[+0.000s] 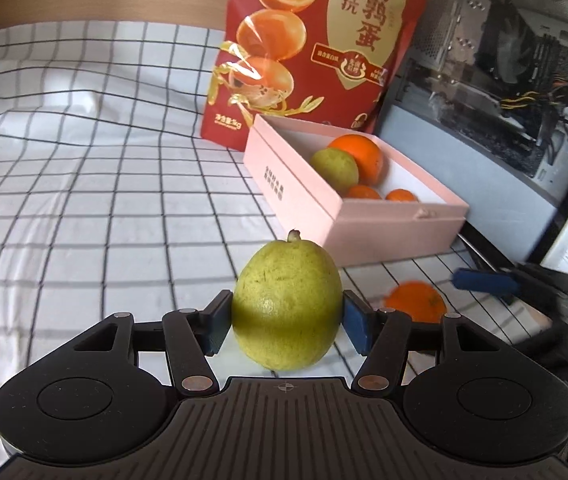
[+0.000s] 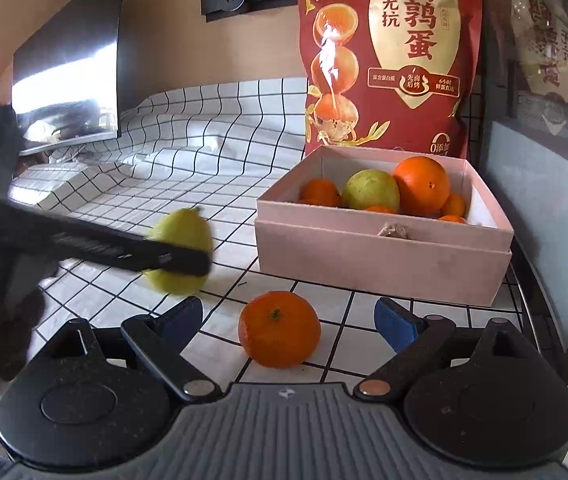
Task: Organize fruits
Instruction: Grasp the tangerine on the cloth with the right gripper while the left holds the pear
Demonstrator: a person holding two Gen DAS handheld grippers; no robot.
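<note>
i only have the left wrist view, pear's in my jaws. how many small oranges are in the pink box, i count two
Observer: The right wrist view shows more: besides the pear in the box and the big orange, small oranges lie along both sides of the pink box, at least four.
Operator: is the right gripper holding the loose orange
Observer: No. The right gripper is open, and the loose orange sits on the cloth between its fingers, clear of both pads.
Operator: is my pear off the table
Observer: From the right it looks lifted; the left gripper grips the held pear, blurred there.
</note>
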